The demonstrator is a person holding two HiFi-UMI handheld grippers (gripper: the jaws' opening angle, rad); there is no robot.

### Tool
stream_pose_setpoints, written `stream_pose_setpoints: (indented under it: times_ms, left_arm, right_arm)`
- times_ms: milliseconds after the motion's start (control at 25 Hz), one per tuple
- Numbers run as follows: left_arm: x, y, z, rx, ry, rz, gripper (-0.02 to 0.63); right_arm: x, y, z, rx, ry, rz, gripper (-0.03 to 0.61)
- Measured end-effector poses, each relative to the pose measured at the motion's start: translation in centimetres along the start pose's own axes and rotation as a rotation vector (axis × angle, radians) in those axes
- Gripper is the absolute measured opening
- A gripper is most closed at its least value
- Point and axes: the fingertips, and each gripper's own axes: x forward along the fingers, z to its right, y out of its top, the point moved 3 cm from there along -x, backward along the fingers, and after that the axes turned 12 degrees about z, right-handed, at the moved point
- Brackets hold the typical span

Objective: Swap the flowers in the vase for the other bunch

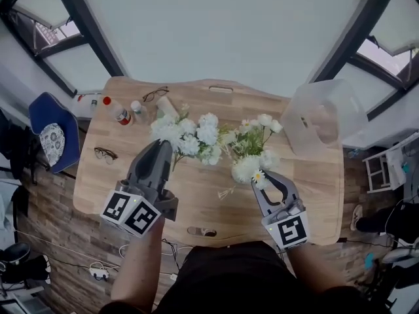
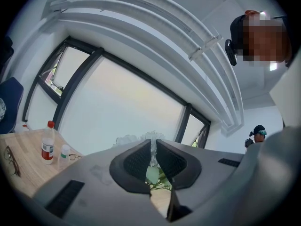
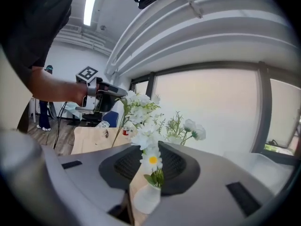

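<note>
Above the wooden table (image 1: 196, 198) my left gripper (image 1: 162, 148) is shut on the stems of a bunch of white flowers (image 1: 190, 135), and it points level. In the left gripper view its jaws (image 2: 151, 161) stand almost together, with the blooms (image 2: 141, 138) beyond them. My right gripper (image 1: 268, 180) is at a small white vase (image 3: 146, 199) that holds a daisy and green sprigs (image 3: 149, 147). The vase stands in the gap between the parted jaws (image 3: 148, 166). Seen from the head, that second bunch (image 1: 252, 146) hides the vase.
Two small bottles (image 1: 116, 112) (image 1: 137, 112) and a pair of glasses (image 1: 155, 94) lie at the table's far left. Another pair (image 1: 105, 154) lies nearer. A clear plastic tub (image 1: 324, 116) sits at the right edge. A blue chair (image 1: 52, 133) stands to the left.
</note>
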Motion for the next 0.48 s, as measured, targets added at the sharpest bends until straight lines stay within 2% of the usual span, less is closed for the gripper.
stream_pose_setpoints:
  times_ms: [80, 160, 320, 480]
  left_arm:
    - [0.2, 0.4, 0.3, 0.008, -0.004, 0.008, 0.037]
    - [0.2, 0.7, 0.5, 0.015, -0.003, 0.018, 0.037]
    - [0.1, 1.4, 0.7, 0.023, 0.010, 0.041, 0.037]
    - [-0.3, 2.6, 0.6, 0.032, 0.050, 0.084, 0.037]
  right_arm:
    - [-0.4, 0.1, 0.3, 0.023, 0.002, 0.000, 0.141]
    - [-0.9, 0.6, 0.9, 0.040, -0.003, 0.025, 0.166]
    - [-2.5, 2.2, 2.7, 0.103, -0.039, 0.066, 0.173]
    - [-4.3, 4.4, 5.9, 0.160, -0.128, 0.123, 0.173]
